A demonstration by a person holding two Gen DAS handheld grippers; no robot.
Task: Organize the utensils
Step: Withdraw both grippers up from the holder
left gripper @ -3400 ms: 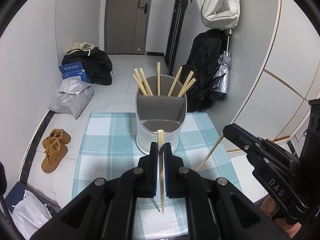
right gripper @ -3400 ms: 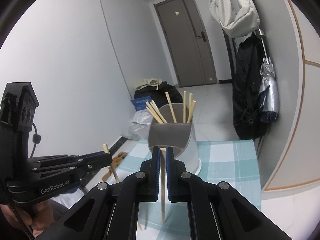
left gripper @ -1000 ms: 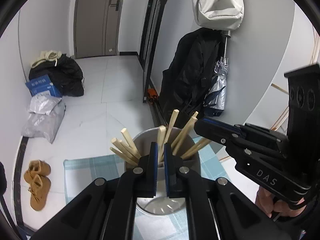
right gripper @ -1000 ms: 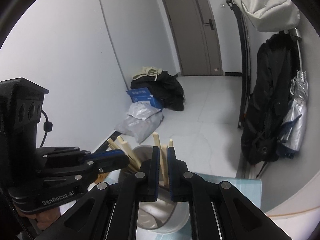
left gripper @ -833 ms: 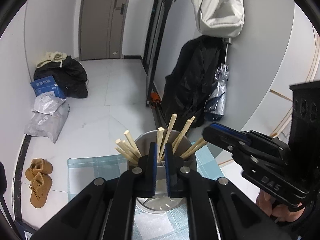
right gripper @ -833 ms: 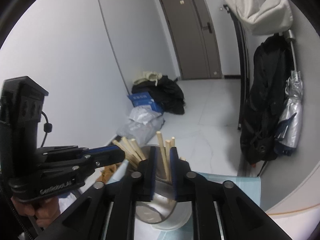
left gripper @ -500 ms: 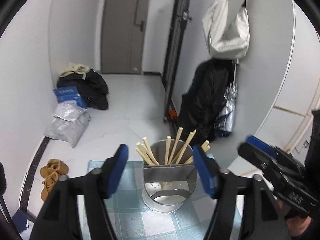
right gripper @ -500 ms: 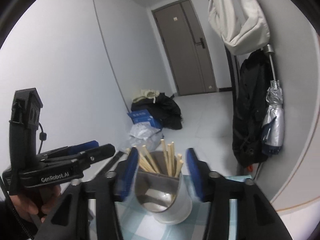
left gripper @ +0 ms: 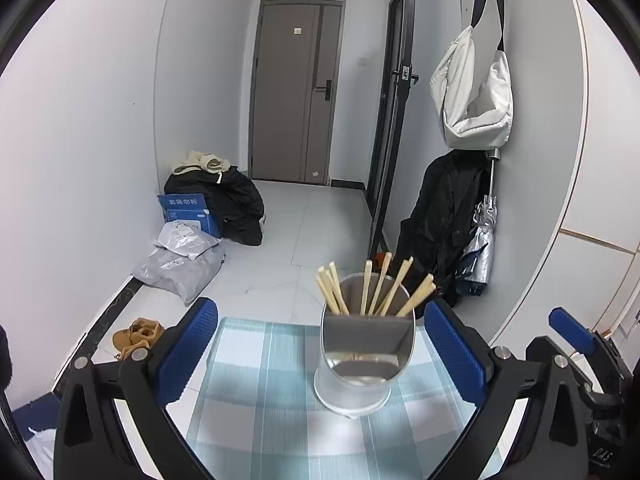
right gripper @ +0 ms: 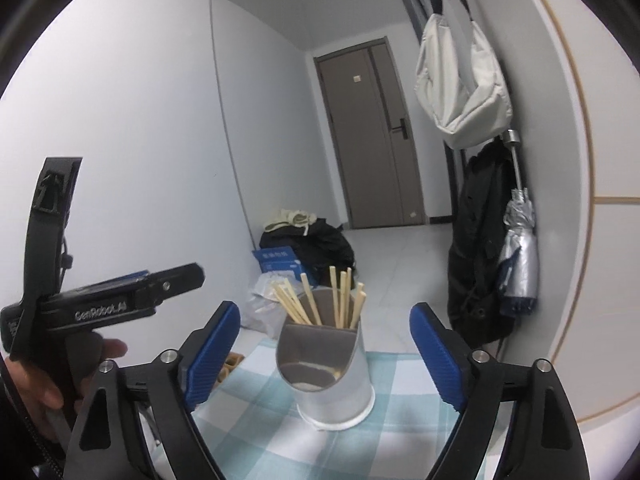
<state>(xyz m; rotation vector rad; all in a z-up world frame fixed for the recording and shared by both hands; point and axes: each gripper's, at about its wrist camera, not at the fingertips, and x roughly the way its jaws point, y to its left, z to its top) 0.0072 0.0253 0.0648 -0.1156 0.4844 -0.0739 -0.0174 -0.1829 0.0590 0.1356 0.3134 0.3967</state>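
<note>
On checked cloth (left gripper: 260, 400), one holder (left gripper: 362, 360), nine chopsticks (left gripper: 394, 288), upright

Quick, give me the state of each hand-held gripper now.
Left hand-held gripper: open, holding nothing, jaws just opened.
Right hand-held gripper: open, holding nothing, jaws just opened.

Each fisheye camera looks forward between its own gripper's fingers, tilted slightly down, near the holder (left gripper: 366, 354); the left wrist view has it at five o'clock of centre, the right at six; both share holder, checked cloth (right gripper: 264, 408) and door (left gripper: 298, 92) — twelve o'clock.
</note>
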